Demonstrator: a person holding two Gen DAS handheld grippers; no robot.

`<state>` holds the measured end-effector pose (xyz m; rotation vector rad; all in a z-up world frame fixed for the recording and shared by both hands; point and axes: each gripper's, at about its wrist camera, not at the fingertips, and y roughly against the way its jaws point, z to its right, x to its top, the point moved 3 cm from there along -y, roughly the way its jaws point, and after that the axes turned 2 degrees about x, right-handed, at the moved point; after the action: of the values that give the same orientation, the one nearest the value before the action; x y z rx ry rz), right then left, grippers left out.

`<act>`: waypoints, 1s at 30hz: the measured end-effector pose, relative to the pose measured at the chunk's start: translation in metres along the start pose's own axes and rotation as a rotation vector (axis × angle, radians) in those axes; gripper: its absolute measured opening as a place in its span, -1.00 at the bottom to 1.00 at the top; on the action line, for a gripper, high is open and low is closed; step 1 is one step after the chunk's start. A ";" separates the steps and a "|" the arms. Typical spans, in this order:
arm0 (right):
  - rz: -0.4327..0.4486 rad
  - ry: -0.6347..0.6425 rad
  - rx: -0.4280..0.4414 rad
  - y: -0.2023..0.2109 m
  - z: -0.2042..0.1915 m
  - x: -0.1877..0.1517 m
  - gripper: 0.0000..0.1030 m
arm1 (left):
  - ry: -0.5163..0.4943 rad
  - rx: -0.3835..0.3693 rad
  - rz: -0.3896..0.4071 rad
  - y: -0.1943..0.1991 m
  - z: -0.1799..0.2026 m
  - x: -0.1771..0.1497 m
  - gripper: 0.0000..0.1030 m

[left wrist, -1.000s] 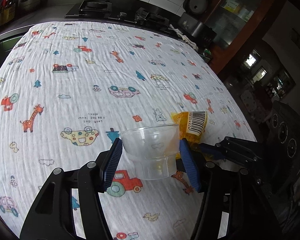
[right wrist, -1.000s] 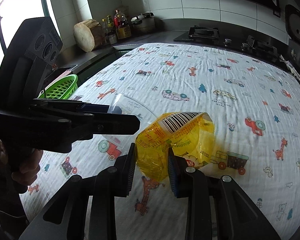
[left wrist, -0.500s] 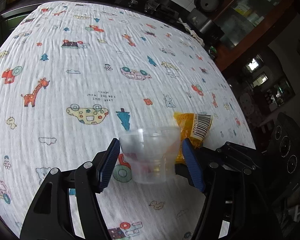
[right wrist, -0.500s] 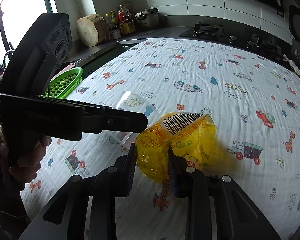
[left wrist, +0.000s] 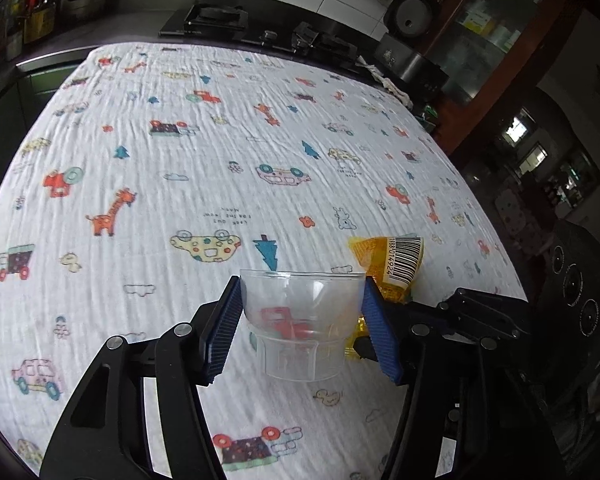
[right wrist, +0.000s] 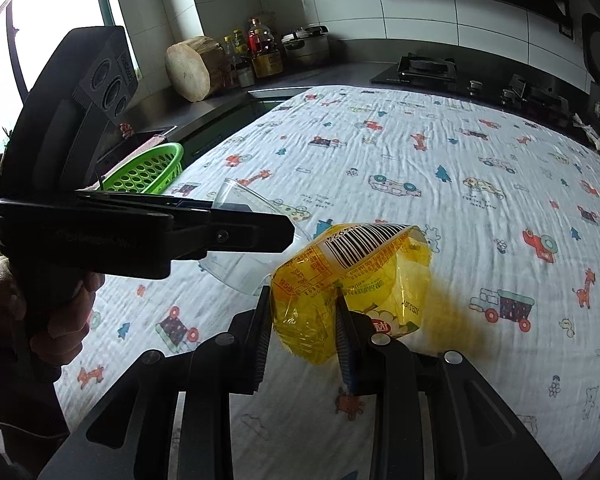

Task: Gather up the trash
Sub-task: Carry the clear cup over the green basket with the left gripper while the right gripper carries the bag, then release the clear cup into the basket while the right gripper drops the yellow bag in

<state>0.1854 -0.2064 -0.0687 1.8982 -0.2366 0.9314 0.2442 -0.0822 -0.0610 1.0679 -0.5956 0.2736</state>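
Left claw: blue-padded fingers pressed on both sides of a clear plastic cup, held upright above the table.
Right claw: fingers closed narrowly, pinching a crumpled yellow wrapper, lifted off the cloth.
Left hand: wrapped around its claw's handle, seen from the right wrist view.
Relation: the two claws sit just beside each other, left ahead of right.

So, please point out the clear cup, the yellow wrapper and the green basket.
cup (left wrist: pixel 302 320): left wrist view, on its clear side wall between the tongs.
wrapper (right wrist: pixel 364 280): right wrist view, on its yellow film below the barcode.
basket (right wrist: pixel 148 170): right wrist view, on its perforated green wall.
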 end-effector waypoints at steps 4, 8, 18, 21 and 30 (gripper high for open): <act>0.015 0.027 0.033 -0.002 -0.025 0.015 -0.45 | 0.012 0.068 0.075 0.047 -0.020 0.002 0.13; 0.024 0.053 0.074 -0.010 -0.052 0.032 -0.45 | 0.050 0.155 0.158 0.099 -0.057 0.004 0.14; -0.001 0.124 0.178 -0.059 -0.135 0.073 -0.45 | 0.223 0.430 0.213 0.176 -0.202 -0.005 0.14; -0.017 0.149 0.200 -0.077 -0.156 0.085 -0.44 | 0.300 0.466 0.181 0.176 -0.249 -0.013 0.14; -0.037 0.201 0.250 -0.126 -0.204 0.117 -0.44 | 0.405 0.531 0.142 0.174 -0.312 -0.033 0.22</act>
<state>0.2293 0.0530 -0.0263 2.0090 0.0371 1.1625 0.2339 0.2764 -0.0592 1.4304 -0.2316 0.7832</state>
